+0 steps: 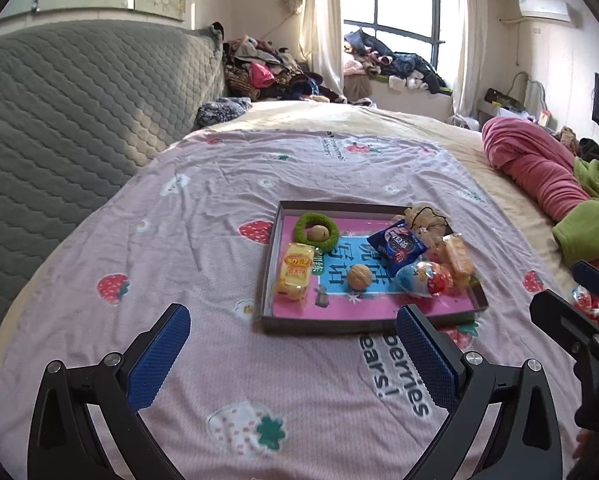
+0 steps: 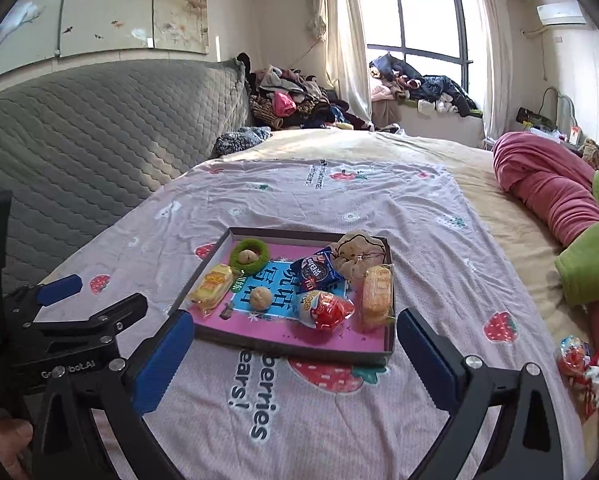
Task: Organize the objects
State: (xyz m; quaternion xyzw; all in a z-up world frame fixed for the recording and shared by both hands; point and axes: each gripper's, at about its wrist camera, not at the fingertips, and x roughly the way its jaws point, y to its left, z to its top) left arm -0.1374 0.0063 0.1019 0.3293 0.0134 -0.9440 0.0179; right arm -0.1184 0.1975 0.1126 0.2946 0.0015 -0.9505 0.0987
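Note:
A shallow dark box tray [image 1: 268, 280] [image 2: 203, 276] with a pink and blue bottom lies on the pink strawberry bedsheet. In it are a green ring with a walnut inside [image 1: 317, 231] [image 2: 248, 257], a yellow snack pack [image 1: 295, 271] [image 2: 212, 287], a loose walnut [image 1: 359, 277] [image 2: 260, 298], a blue snack bag [image 1: 397, 245] [image 2: 314, 270], a red and white egg pack [image 1: 427, 279] [image 2: 325, 310], an orange wafer pack [image 1: 457, 258] [image 2: 376, 292] and a beige plush [image 1: 425, 218] [image 2: 355, 254]. My left gripper [image 1: 295, 354] is open and empty before the tray. My right gripper [image 2: 295, 358] is open and empty at its near edge.
A red and white wrapped candy [image 2: 583, 368] [image 1: 587, 304] lies on the sheet at the right, outside the tray. Pink and green blankets [image 2: 559, 196] are bunched along the right. A grey quilted headboard [image 1: 79, 112] is on the left. Clothes are piled by the window [image 2: 299, 96].

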